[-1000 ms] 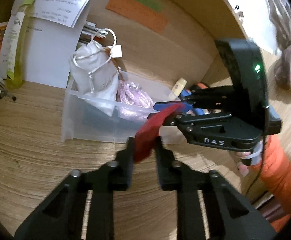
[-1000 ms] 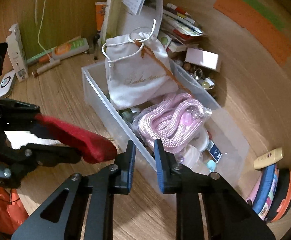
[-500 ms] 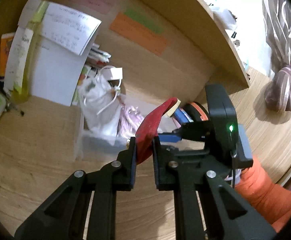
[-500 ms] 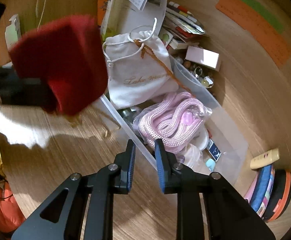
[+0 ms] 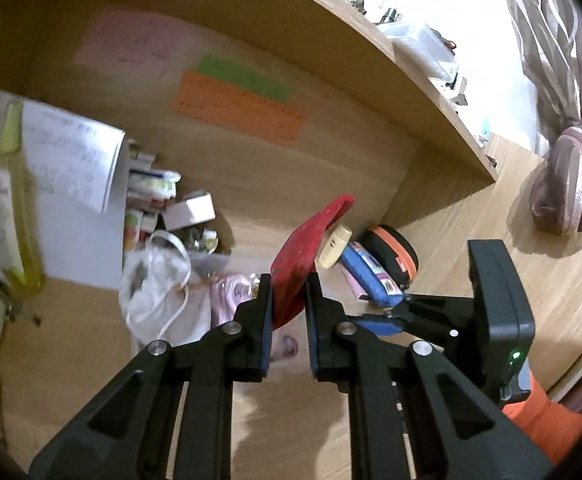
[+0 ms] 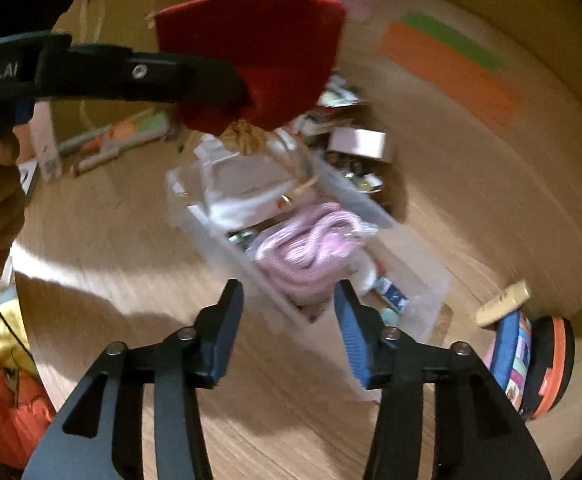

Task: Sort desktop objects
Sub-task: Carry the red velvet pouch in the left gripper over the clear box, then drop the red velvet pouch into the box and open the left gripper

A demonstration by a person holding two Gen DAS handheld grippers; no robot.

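The left tongs (image 5: 287, 304) are clamped on a red felt pouch (image 5: 309, 244), gripping its lower end so that the rest of it stands up and leans to the right above the fingertips; in the right wrist view the same pouch (image 6: 259, 56) hangs high in the air over the wooden bench (image 6: 131, 280), with a tan knotted cord (image 6: 245, 140) dangling from its lower edge. The right tongs (image 6: 287, 332) are opening, with nothing between their blue pads (image 6: 351, 332); they point down toward a clear plastic bin (image 6: 419, 304) that sits on the bench. Inside the bin lie a white drawstring bag (image 6: 247, 192) at the far end and a coil of pink rope (image 6: 311, 240) in the middle, with small items at the near end too blurred to name. To the right of the bin, near the wooden back panel, a cream-coloured tube (image 6: 503, 304) rests against a blue pencil case (image 6: 511, 352) and a round black-and-orange case (image 6: 555, 368). On the back panel are an orange note (image 5: 239, 108) and a green note (image 5: 243, 76). An orange sleeve (image 5: 543, 424) shows behind the right tongs' housing in the left wrist view.
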